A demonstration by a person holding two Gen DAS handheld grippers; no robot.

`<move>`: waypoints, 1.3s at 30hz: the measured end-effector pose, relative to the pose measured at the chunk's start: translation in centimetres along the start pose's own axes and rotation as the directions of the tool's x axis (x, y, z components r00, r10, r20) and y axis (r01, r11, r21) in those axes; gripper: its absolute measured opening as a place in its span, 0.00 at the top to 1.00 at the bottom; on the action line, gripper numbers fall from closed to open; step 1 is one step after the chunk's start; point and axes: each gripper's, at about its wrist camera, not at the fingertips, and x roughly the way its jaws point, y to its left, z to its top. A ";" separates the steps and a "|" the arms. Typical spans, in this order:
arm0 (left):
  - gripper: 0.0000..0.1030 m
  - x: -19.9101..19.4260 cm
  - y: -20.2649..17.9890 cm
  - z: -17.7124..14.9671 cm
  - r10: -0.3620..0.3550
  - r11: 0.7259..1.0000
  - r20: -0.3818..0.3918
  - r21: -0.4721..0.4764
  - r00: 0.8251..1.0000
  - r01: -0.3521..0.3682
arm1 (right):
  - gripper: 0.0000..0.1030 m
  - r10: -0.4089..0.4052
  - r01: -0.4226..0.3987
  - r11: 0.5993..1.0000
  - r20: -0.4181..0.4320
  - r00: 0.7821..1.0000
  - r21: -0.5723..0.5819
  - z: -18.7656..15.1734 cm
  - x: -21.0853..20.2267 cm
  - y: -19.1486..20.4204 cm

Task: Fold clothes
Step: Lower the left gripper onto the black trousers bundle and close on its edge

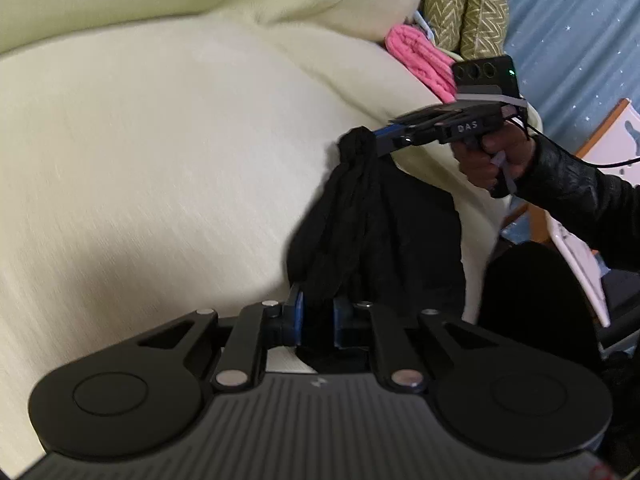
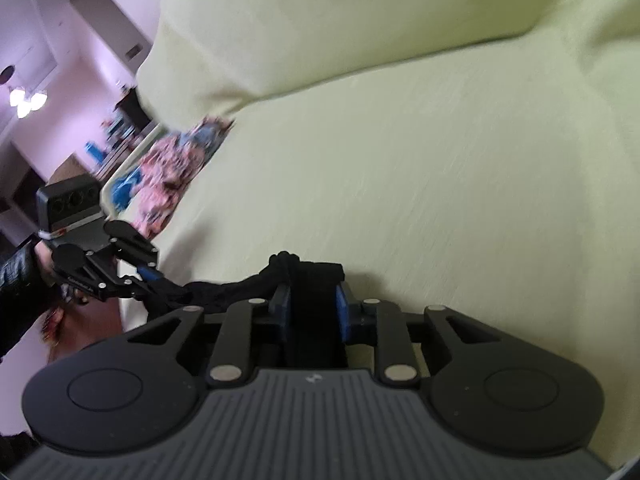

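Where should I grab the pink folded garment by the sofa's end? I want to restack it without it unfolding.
Take the pink folded garment at its rounded folded edge, coming from the open seat side of the sofa; the zigzag cushion blocks its far side.

"DAS" on right gripper [image 1: 370,140] (white lettering)

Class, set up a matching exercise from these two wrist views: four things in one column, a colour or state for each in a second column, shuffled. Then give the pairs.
1 black garment
2 folded cloth
3 zigzag cushion
4 sofa cover

A pink
B pale yellow
C held between both grippers
D green with gold pattern

Pairs: 1-C, 2-A, 3-D, 4-B
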 end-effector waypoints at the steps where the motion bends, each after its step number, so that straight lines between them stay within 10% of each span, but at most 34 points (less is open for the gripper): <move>1: 0.87 -0.2 0.4 0.2 0.015 1.000 0.021 -0.010 1.000 -0.015 | 0.82 -0.028 0.028 1.000 0.010 1.000 0.009 -0.1 -0.2 -0.3; 7: 0.83 0.3 1.9 0.5 0.032 0.997 0.036 -0.069 0.999 -0.029 | 0.79 -0.074 0.072 0.993 0.013 0.997 0.095 -1.1 -0.1 -1.7; 12: 0.59 -1.8 1.9 -0.7 0.119 0.982 0.079 -0.156 0.990 -0.105 | 0.61 -0.199 0.197 0.977 0.013 0.980 0.084 -0.8 -0.9 0.1; 17: 0.57 -4.1 -4.2 -2.1 0.361 0.932 0.103 -0.013 0.927 -0.362 | 0.61 -0.309 0.313 0.948 0.072 0.948 -0.056 -2.0 -4.4 6.0; 20: 0.49 -3.8 -10.3 -3.3 0.493 0.845 0.132 0.166 0.860 -0.509 | 0.61 -0.355 0.368 0.913 0.102 0.929 -0.176 -4.5 -6.2 9.9; 28: 0.46 4.8 -25.5 -9.8 0.572 0.600 0.244 0.526 0.783 -0.603 | 0.61 -0.425 0.431 0.832 0.097 0.900 -0.350 -11.1 -7.6 15.7; 32: 0.45 10.2 -27.9 -12.3 0.659 0.387 0.319 0.632 0.681 -0.671 | 0.61 -0.432 0.437 0.830 0.095 0.897 -0.346 -11.9 -7.6 16.2; 36: 0.42 13.6 -27.2 -13.6 0.729 0.247 0.358 0.657 0.583 -0.712 | 0.61 -0.434 0.441 0.825 0.104 0.895 -0.354 -12.1 -8.0 15.9; 39: 0.41 14.4 -26.8 -14.2 0.736 0.166 0.398 0.679 0.548 -0.716 | 0.61 -0.431 0.437 0.830 0.097 0.897 -0.346 -12.2 -8.1 15.2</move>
